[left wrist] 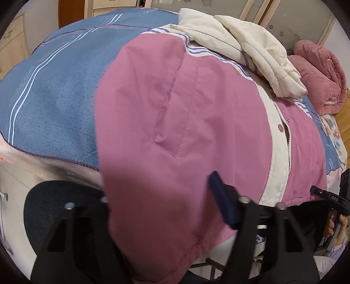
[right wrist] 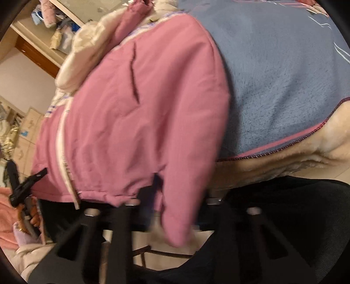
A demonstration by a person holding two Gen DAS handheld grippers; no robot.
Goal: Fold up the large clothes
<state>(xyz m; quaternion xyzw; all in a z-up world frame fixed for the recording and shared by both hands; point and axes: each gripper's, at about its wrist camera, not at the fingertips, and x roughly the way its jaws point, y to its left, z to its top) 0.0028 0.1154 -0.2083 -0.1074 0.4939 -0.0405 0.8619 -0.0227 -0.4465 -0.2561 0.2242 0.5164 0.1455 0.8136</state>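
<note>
A large pink padded jacket [left wrist: 175,113] with a cream zip placket [left wrist: 277,148] and cream hood [left wrist: 240,43] lies on a bed with a blue blanket [left wrist: 54,94]. Its hem hangs over the near bed edge. My left gripper [left wrist: 166,214] is shut on the jacket's hem corner; pink cloth drapes between the blue-padded fingers [left wrist: 221,203]. The jacket [right wrist: 131,120] also fills the right wrist view. My right gripper [right wrist: 172,209] is shut on the other hem corner, and a pink flap hangs between its fingers. The view is blurred.
A rolled pink quilt [left wrist: 321,76] lies at the far right of the bed. Wardrobe doors [left wrist: 284,19] stand behind. A dark chair [right wrist: 284,218] sits below the bed edge. Shelves with clutter [right wrist: 61,28] are at the left in the right wrist view.
</note>
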